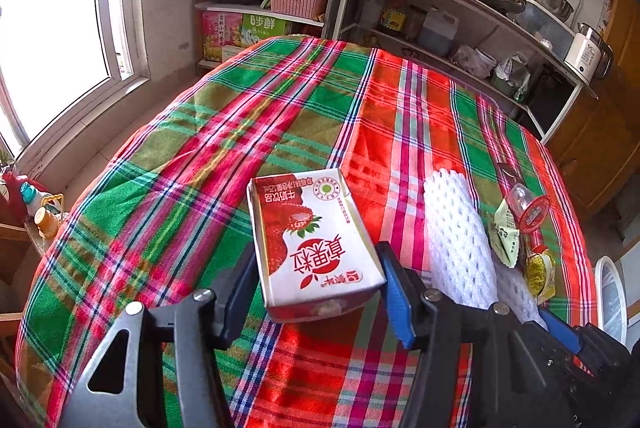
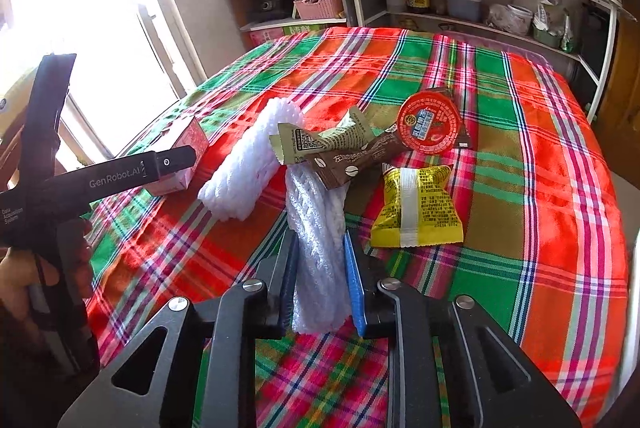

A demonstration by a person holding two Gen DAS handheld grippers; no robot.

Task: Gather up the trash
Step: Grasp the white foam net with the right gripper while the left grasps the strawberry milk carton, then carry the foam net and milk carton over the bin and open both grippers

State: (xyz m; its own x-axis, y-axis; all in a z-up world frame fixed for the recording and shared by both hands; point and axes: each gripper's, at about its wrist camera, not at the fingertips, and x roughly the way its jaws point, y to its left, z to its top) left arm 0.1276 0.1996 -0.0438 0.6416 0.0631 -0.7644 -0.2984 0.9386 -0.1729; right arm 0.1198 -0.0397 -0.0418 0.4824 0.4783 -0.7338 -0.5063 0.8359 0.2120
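A red and white strawberry milk carton (image 1: 316, 248) lies on the plaid tablecloth (image 1: 240, 131). My left gripper (image 1: 318, 284) is shut on it, one pad against each side. My right gripper (image 2: 320, 268) is shut on a white foam fruit net (image 2: 316, 228), squeezed between the dark and blue fingers. A second foam net (image 2: 244, 163) lies to its left. Beyond them are a green wrapper (image 2: 316, 143), a brown coffee sachet (image 2: 352, 163), a red-lidded jelly cup (image 2: 430, 119) and a yellow snack packet (image 2: 416, 205). The right wrist view also shows the left gripper (image 2: 176, 159) at the carton (image 2: 188, 151).
A person's hand (image 2: 36, 268) holds the left gripper's handle. Metal shelves (image 1: 460, 11) with pots, bottles and a pink basket (image 1: 298, 1) stand behind the table. A bright window (image 1: 52, 27) is on the left. A white round object (image 1: 610, 300) sits off the table's right edge.
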